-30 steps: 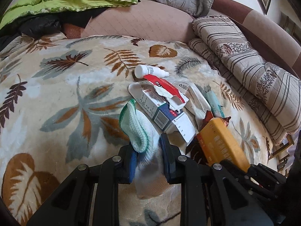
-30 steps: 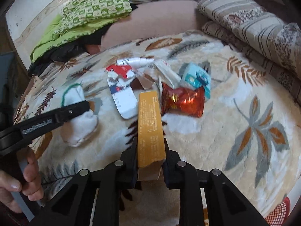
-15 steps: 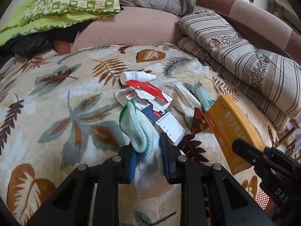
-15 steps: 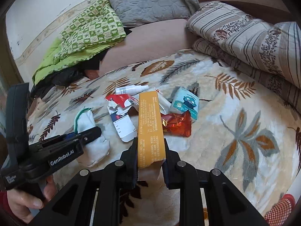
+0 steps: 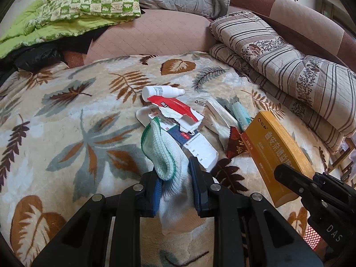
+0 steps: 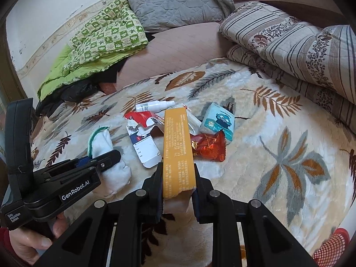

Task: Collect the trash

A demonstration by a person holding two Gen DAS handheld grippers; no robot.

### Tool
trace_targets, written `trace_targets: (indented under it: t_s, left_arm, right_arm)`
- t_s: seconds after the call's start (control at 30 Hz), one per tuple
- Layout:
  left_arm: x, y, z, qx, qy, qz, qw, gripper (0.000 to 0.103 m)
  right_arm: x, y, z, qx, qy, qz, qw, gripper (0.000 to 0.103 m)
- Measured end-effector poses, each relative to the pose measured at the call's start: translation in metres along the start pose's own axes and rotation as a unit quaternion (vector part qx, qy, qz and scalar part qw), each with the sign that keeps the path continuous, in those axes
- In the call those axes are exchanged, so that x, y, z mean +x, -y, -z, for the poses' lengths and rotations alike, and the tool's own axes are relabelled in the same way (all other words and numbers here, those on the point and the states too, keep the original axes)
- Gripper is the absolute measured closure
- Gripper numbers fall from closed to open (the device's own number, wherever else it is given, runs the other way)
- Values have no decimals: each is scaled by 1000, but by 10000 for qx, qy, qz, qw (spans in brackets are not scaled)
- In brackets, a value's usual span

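My left gripper (image 5: 174, 173) is shut on a white knit glove with a green cuff (image 5: 164, 153), which hangs from the pads just above the leaf-patterned blanket (image 5: 66, 133). In the right wrist view the same glove (image 6: 100, 142) droops from that left gripper (image 6: 109, 158). My right gripper (image 6: 178, 175) is shut on the near end of a long orange carton (image 6: 178, 142), held off the blanket. The carton (image 5: 278, 146) also shows at the right of the left wrist view. Beyond both lies a trash pile: a white bottle (image 5: 160, 91), a torn red box (image 5: 175, 109), a white-and-blue box (image 5: 198, 146), a red wrapper (image 6: 209, 146) and a blue tissue pack (image 6: 219, 120).
Folded striped quilts (image 5: 289, 66) line the right side. A green checked quilt (image 6: 104, 35) and a grey pillow (image 6: 175, 4) lie at the back. A red mesh basket (image 6: 331, 251) shows at the lower right. A hand (image 6: 29, 242) holds the left gripper's handle.
The right gripper has lifted the orange carton up off the blanket and tilted upward, showing more of the wall. The left gripper rolled slightly, still holding the glove.
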State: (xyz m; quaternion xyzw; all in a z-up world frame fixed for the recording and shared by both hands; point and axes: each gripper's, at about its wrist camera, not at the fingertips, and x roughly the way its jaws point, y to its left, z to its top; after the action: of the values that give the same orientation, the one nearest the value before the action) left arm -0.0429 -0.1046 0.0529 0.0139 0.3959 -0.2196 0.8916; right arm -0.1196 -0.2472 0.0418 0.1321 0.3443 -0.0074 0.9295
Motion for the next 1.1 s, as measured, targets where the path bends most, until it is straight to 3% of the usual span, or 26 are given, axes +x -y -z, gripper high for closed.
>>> trace_targets:
  t_s: [0.27, 0.93, 1.1]
  left_arm:
    - [-2, 3, 0, 126, 106, -209, 9996, 81]
    - [-4, 9, 1, 243, 206, -272, 9991, 80]
    - [-9, 9, 1, 191, 249, -171, 9994, 80]
  right_arm:
    - [2, -7, 1, -70, -16, -34, 10000, 80]
    - [2, -7, 1, -48, -21, 42, 10000, 80]
    - [-14, -7, 2, -45, 88, 60, 9999, 80]
